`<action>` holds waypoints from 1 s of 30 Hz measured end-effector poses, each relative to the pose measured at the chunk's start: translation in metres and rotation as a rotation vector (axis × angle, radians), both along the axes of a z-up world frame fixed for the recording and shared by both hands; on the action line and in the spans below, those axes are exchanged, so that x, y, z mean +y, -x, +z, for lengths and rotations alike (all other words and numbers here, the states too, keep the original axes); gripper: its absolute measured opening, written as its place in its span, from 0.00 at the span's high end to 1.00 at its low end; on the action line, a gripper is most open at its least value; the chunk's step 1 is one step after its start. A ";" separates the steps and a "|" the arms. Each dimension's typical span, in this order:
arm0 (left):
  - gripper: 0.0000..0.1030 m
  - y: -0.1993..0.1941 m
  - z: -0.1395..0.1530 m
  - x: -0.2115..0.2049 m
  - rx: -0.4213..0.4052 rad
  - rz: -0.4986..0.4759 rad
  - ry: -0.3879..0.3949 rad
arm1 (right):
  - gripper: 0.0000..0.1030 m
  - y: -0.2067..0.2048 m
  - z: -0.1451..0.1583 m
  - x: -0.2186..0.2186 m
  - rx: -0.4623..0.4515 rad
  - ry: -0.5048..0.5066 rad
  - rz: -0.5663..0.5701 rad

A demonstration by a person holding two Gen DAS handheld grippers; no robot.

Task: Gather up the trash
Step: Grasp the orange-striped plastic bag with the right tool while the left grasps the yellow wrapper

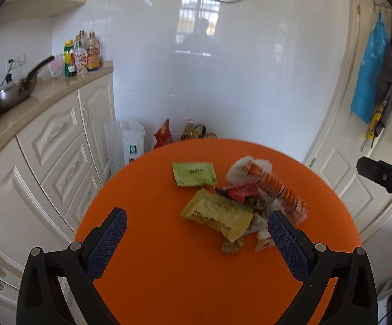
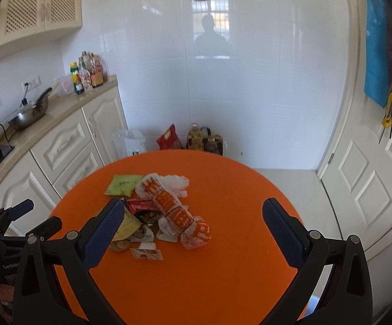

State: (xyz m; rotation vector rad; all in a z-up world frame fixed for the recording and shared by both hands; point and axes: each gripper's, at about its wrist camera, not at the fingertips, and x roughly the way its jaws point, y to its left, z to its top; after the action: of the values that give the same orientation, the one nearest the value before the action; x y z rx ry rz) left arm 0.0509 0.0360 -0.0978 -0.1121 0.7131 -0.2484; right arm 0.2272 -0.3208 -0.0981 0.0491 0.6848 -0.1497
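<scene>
A pile of trash lies on a round orange table (image 1: 155,257). It holds a green packet (image 1: 194,173), a yellow wrapper (image 1: 217,214), a red wrapper (image 1: 240,192), an orange-and-white plastic bag (image 1: 279,189) and a brown biscuit (image 1: 232,246). My left gripper (image 1: 197,220) is open and empty, above the table's near side, its right finger beside the pile. In the right wrist view the same pile shows: the bag (image 2: 177,211), the green packet (image 2: 122,184), and a small sachet (image 2: 145,253). My right gripper (image 2: 193,214) is open and empty, to the right of the pile.
White kitchen cabinets (image 1: 55,140) with a wok (image 1: 12,92) and bottles (image 1: 82,54) stand on the left. Bags and oil bottles (image 2: 201,138) sit on the floor by the far wall. A white door (image 2: 371,178) with hanging cloths is on the right.
</scene>
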 end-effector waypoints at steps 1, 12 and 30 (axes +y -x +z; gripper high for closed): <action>0.01 -0.014 -0.004 -0.004 0.018 -0.011 -0.007 | 0.00 -0.008 -0.009 -0.003 0.024 -0.003 0.001; 0.01 -0.161 -0.095 -0.046 0.447 -0.031 -0.059 | 0.00 -0.074 -0.075 -0.010 0.177 -0.034 0.039; 0.82 -0.323 -0.109 -0.099 0.123 -0.108 -0.026 | 0.60 -0.142 -0.130 0.009 0.346 -0.043 0.240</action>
State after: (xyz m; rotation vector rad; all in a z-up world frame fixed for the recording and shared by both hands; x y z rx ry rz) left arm 0.3737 -0.0633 -0.2068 -0.0645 0.8454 -0.3374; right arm 0.3692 -0.3121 -0.2286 -0.0185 1.0325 0.0901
